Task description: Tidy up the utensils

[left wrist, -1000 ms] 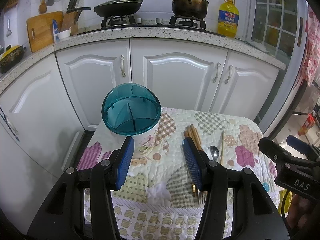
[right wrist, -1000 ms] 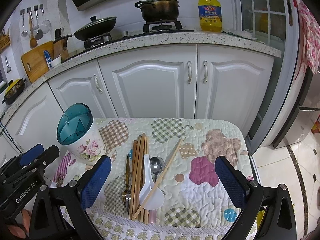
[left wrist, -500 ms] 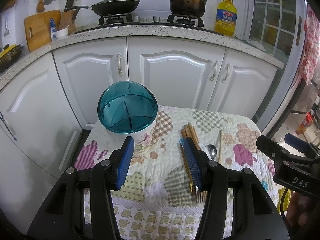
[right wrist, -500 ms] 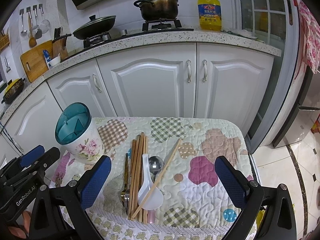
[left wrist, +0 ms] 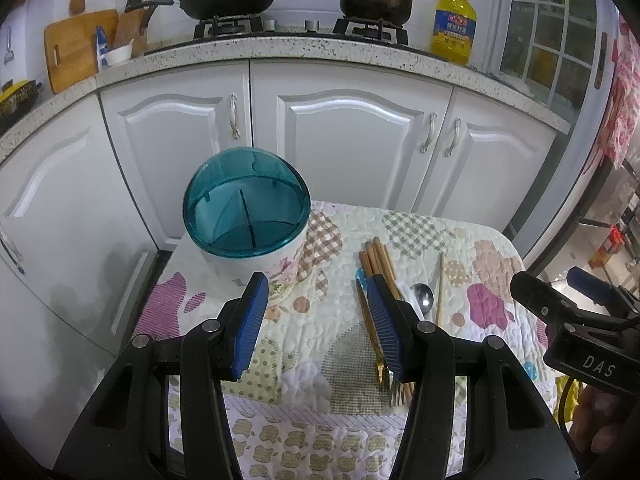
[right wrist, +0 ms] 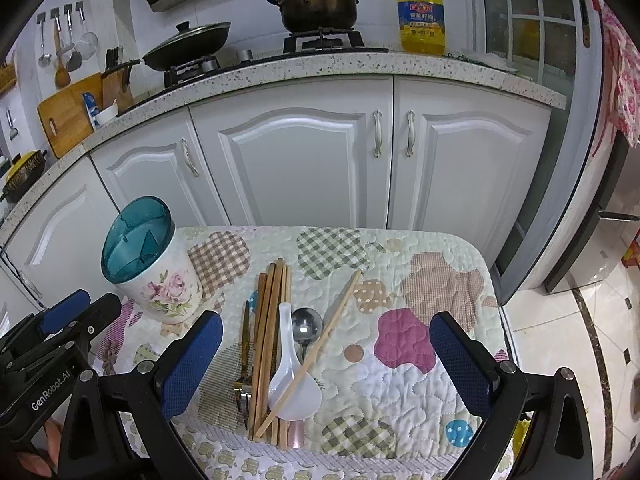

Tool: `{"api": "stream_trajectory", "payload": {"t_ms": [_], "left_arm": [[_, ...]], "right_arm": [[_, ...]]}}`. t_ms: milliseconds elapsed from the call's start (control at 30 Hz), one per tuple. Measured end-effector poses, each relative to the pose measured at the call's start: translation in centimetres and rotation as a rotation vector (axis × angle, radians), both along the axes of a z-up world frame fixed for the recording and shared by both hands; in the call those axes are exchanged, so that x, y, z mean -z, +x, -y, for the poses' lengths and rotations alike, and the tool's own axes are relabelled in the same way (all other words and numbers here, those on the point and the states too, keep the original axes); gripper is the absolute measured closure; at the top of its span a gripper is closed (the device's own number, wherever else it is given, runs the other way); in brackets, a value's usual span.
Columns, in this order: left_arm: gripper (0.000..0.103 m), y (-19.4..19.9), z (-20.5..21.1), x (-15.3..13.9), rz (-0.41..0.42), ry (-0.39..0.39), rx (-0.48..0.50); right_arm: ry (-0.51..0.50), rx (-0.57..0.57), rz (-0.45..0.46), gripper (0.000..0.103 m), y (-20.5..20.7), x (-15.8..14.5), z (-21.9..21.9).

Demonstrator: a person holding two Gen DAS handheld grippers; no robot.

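A white floral utensil holder (left wrist: 276,276) with a teal domed lid (left wrist: 246,216) stands at the table's left, also in the right wrist view as the holder (right wrist: 168,292). My left gripper (left wrist: 316,280) is open and empty, just short of the holder, slightly to its right. Beside it lie brown chopsticks (right wrist: 272,320), a gold fork (right wrist: 244,344), a white soup spoon (right wrist: 294,384), a metal spoon (right wrist: 306,324) and one slanted chopstick (right wrist: 320,344). My right gripper (right wrist: 326,320) hangs wide open above this pile, holding nothing.
A quilted patchwork cloth (right wrist: 404,340) covers the small table. White cabinets (right wrist: 288,164) stand close behind it, with a stove, pots and an oil bottle (right wrist: 420,12) on the counter. The tiled floor (right wrist: 560,320) drops off at the right.
Both views have shifted slightly: the holder sits a little further left in each. Both grippers stay open and the utensils have not moved.
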State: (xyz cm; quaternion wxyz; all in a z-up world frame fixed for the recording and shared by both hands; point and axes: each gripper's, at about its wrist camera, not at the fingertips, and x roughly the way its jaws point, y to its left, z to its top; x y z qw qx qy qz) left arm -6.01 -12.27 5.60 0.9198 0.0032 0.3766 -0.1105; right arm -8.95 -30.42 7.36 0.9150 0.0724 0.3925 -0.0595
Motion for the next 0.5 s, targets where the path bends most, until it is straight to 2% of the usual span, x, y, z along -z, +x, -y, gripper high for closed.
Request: {"api": "stream_trajectory", "payload": {"t_ms": [500], "left_arm": [[0.052,2.0,1.7,3.1,-0.079,0.032,-0.006]], "right_arm": [[0.027,0.015,-0.067,0.000,1.3,2.7,2.0]]}}
